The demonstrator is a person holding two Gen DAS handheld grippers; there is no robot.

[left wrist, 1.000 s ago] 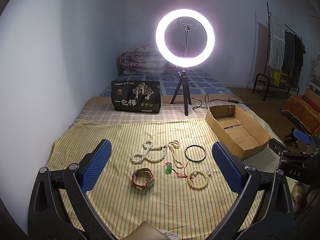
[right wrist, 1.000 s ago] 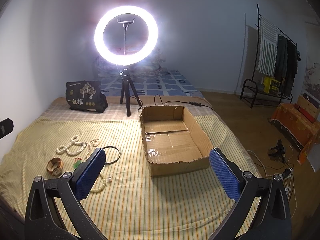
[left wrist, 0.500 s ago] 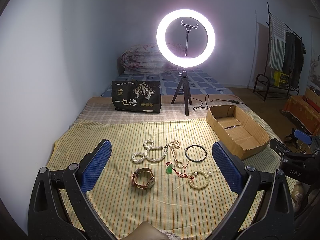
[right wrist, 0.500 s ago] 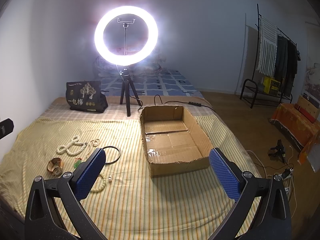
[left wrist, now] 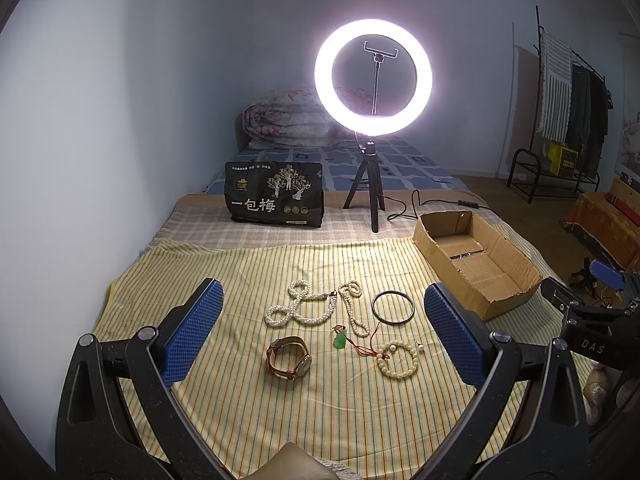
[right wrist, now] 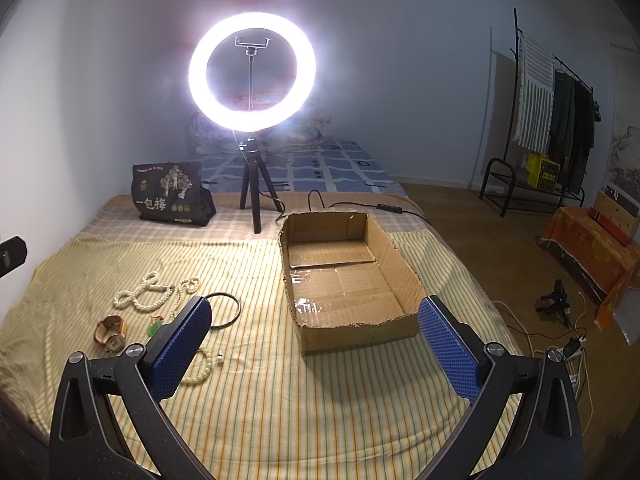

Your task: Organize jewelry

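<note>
The left gripper [left wrist: 320, 336] hangs above the striped cloth [left wrist: 320, 420] with its jaws spread wide and nothing between the blue pads [left wrist: 192, 336]. In its view the jewelry lies in the gap between the fingers. A wristwatch [left wrist: 289, 362] with a brown strap rests at 7 o'clock from the centre of that group. A green pendant on a red cord [left wrist: 341, 340] lies just beside the watch at its 2 o'clock. A bracelet of pale beads [left wrist: 398, 359] sits at 4 o'clock, its red cord end touching the pendant's cord. A twisted pearl necklace [left wrist: 298, 310] stretches at 11 o'clock, and a thinner pearl strand [left wrist: 354, 310] runs beside it at 12. A dark bangle [left wrist: 393, 307] lies flat at 2 o'clock, apart from the beads.

The right gripper [right wrist: 314, 344] is likewise released, jaws wide, holding nothing. Between its fingers, toward 12 o'clock, stands an open cardboard box [right wrist: 360, 330]; only taped cardboard shows on its floor. The jewelry lies at its 9 o'clock, partly hidden behind the left finger.

Farther out, at 12 o'clock in both views, a lit ring light [left wrist: 373, 78] stands on a small tripod, a black printed bag [left wrist: 274, 200] at its 8 o'clock in the left view. A clothes rack [right wrist: 544, 120] stands at 2 o'clock by the wall.
</note>
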